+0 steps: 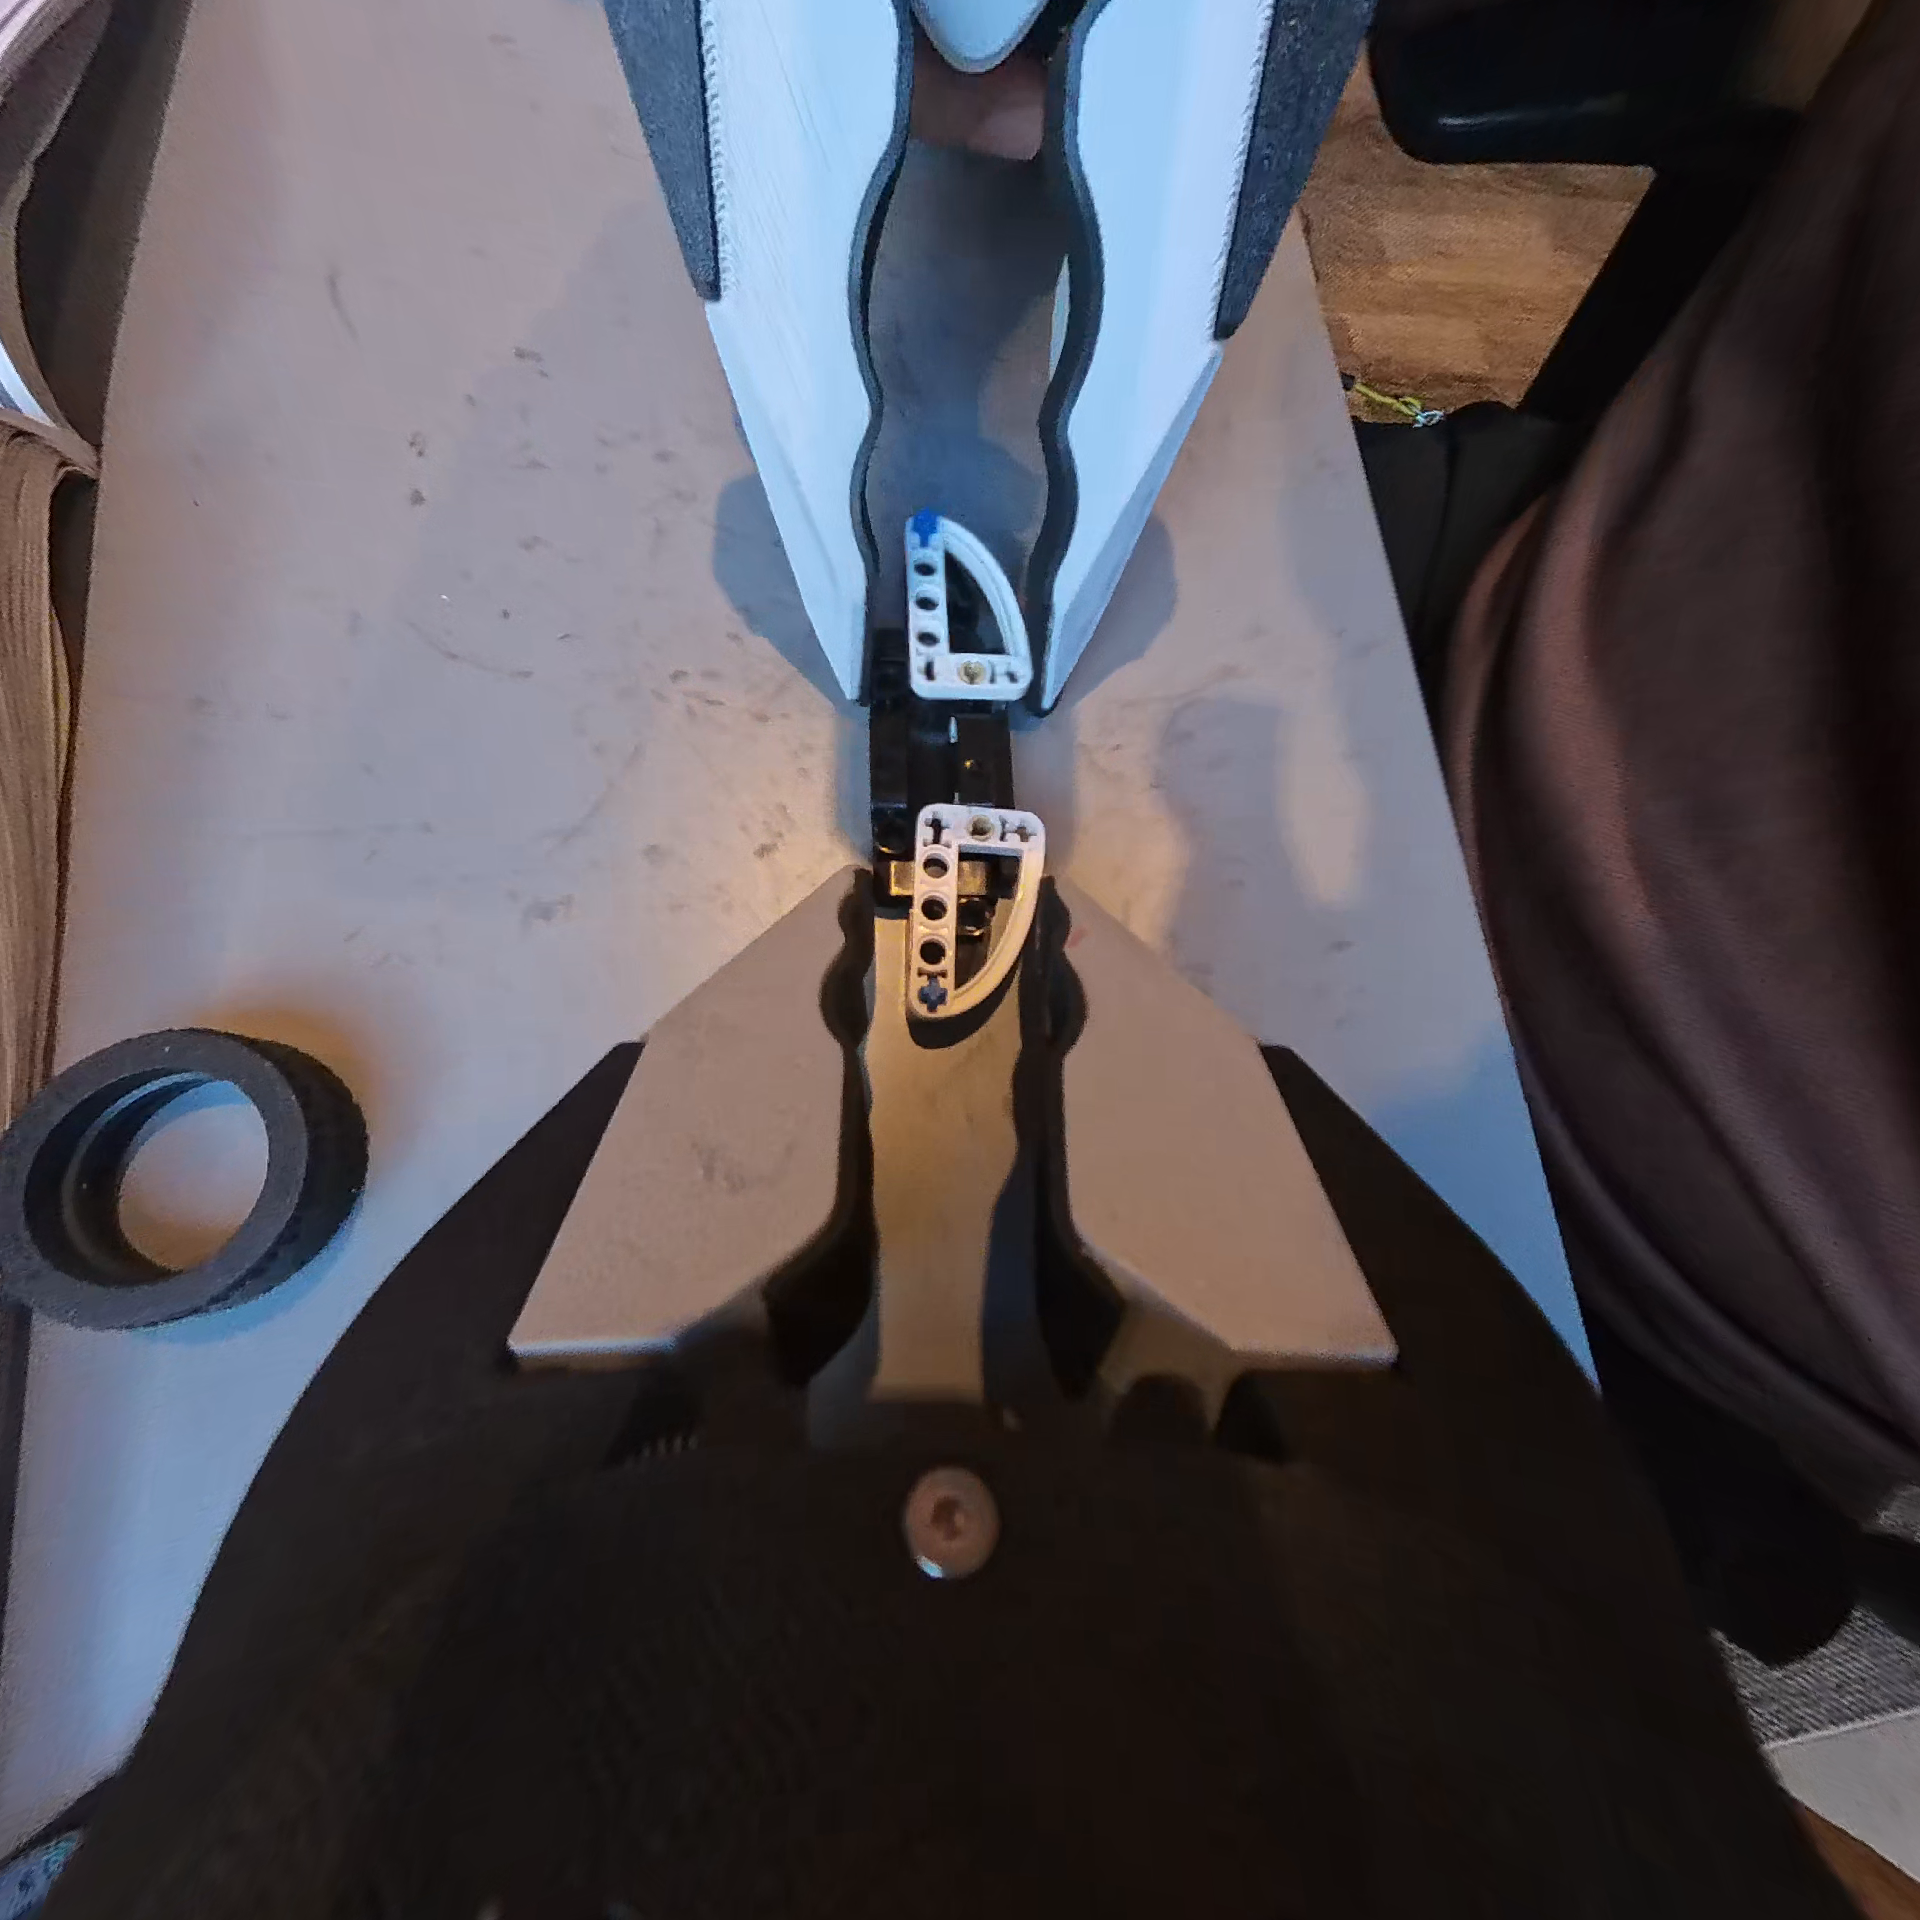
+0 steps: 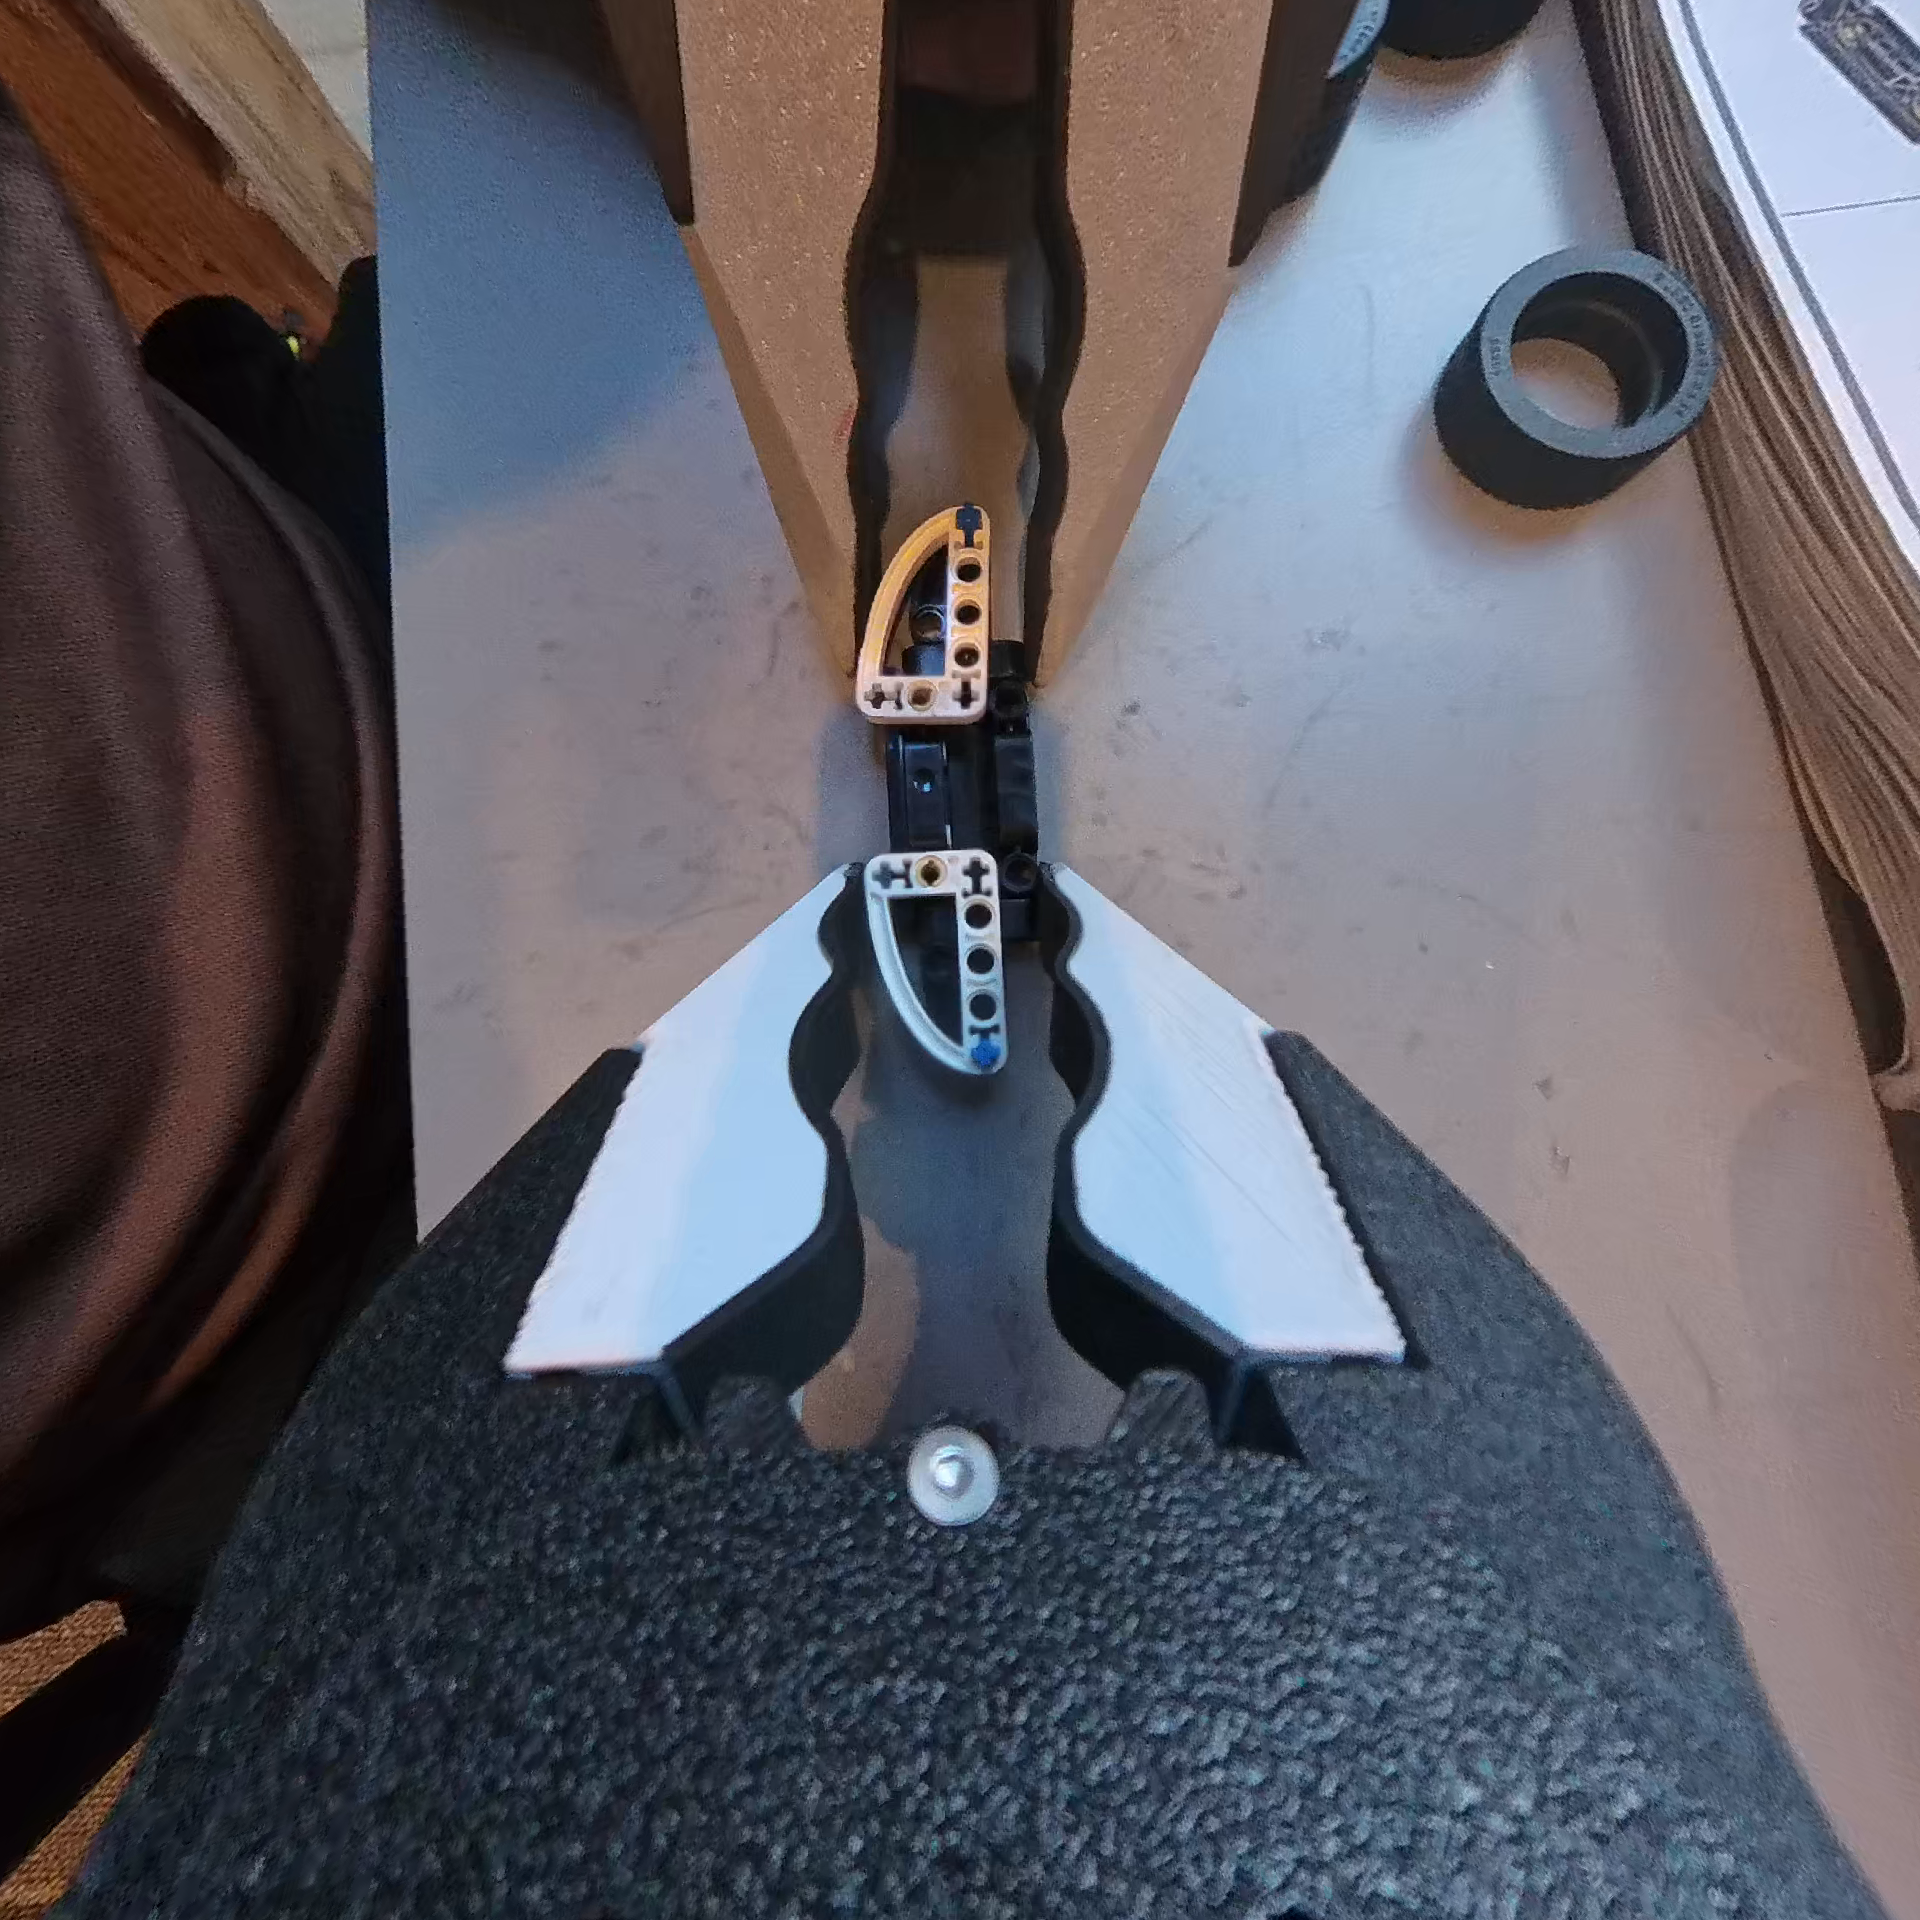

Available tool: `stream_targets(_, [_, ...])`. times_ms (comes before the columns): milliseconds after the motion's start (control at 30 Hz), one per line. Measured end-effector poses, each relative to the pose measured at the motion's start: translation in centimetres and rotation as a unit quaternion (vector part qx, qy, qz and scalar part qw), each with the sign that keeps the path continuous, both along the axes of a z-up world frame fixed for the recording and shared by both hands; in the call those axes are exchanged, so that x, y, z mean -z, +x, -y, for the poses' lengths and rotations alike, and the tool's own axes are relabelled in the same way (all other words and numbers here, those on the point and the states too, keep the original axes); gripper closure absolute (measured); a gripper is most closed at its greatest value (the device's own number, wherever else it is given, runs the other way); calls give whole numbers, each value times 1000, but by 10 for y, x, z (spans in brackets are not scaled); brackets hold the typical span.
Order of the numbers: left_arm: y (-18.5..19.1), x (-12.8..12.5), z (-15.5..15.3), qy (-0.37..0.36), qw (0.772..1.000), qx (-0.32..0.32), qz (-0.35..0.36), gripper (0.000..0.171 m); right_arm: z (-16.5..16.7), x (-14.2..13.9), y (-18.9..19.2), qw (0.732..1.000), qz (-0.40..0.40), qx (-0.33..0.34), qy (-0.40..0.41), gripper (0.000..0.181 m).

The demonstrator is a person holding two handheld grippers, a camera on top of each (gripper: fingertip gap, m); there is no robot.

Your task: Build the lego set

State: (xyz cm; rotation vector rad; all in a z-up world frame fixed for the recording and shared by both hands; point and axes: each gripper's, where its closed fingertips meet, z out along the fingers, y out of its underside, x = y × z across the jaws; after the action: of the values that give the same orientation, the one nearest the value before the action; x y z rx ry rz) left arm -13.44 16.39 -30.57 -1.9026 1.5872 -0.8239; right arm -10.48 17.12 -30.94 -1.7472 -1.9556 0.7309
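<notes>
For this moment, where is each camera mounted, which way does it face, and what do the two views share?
Left wrist view: on the left gripper, looking along its tan jaws at the lego assembly; the white right gripper faces it; a brown sleeve shows.
Right wrist view: on the right gripper, looking the opposite way; the left gripper faces it.
Shared: the lego assembly, both grippers, the black tyre, and the table.

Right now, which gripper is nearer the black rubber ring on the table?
Left. The left gripper holds the near end of the lego piece, with the ring just off to its side. The right gripper holds the opposite end, farther from the ring.
</notes>
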Motion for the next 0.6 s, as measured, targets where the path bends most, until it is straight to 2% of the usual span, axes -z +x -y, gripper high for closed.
stream_targets(200, [-3,0,2,6,1000,5,0,143,2,0,-2,1000,-3,-26,10,149])
stream_targets(333, [-5,-1,-1,-1,1000,-10,0,142,0,-1,-5,1000,-4,-1,-8,149])
stream_targets(367, [-6,-2,-4,8,1000,-16,1,137,-2,-1,-5,1000,-5,12,-15,149])
stream_targets(400, [-7,-4,-5,24,999,-21,6,123,-6,-2,-5,999,-5,27,-21,149])
stream_targets(433, [-9,-7,-9,48,998,-29,10,119,-9,-4,-4,999,-8,43,-31,150])
stream_targets(533, [-10,-17,-14,116,993,-30,18,123,-6,-15,-3,991,-28,69,-109,150])
stream_targets(600, [-8,-16,-13,152,988,-18,6,134,-5,-22,-4,983,-46,86,-155,150])
